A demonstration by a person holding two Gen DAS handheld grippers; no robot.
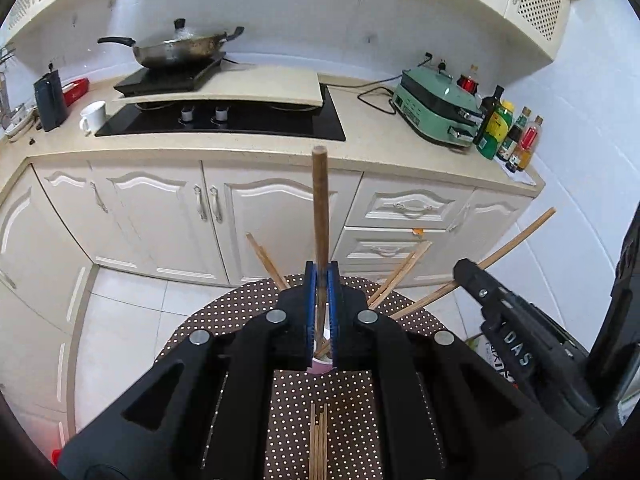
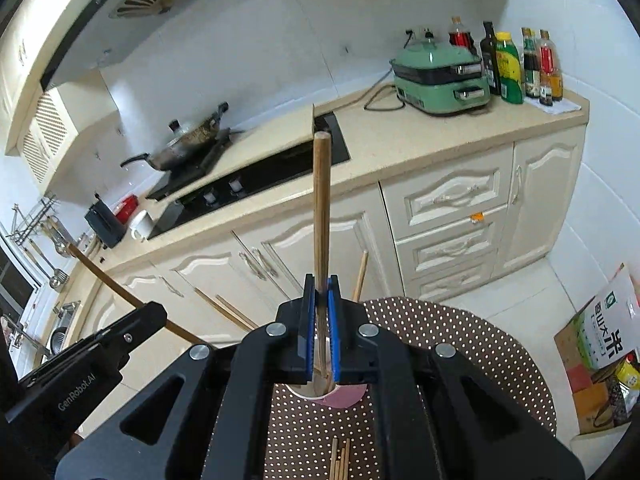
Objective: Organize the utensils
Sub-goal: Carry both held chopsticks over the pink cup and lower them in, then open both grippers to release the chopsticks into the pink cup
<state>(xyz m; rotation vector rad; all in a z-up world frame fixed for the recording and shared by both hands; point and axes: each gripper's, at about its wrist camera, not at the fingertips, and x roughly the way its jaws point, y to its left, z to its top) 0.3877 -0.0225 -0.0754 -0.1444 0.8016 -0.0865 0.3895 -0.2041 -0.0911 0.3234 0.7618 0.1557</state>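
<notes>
1 brown chopstick (image 1: 320,204) stands upright, pinched between the blue pads of the left tool (image 1: 321,276). The right tool (image 2: 321,292) pinches another chopstick (image 2: 321,208) the same way. The pink cup (image 2: 344,394) with more chopsticks stands on the dotted table (image 2: 460,344) just beyond both tools.

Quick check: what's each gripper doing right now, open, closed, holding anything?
Left gripper: closed on a wooden chopstick, held above the pink cup.
Right gripper: closed on another chopstick.
</notes>
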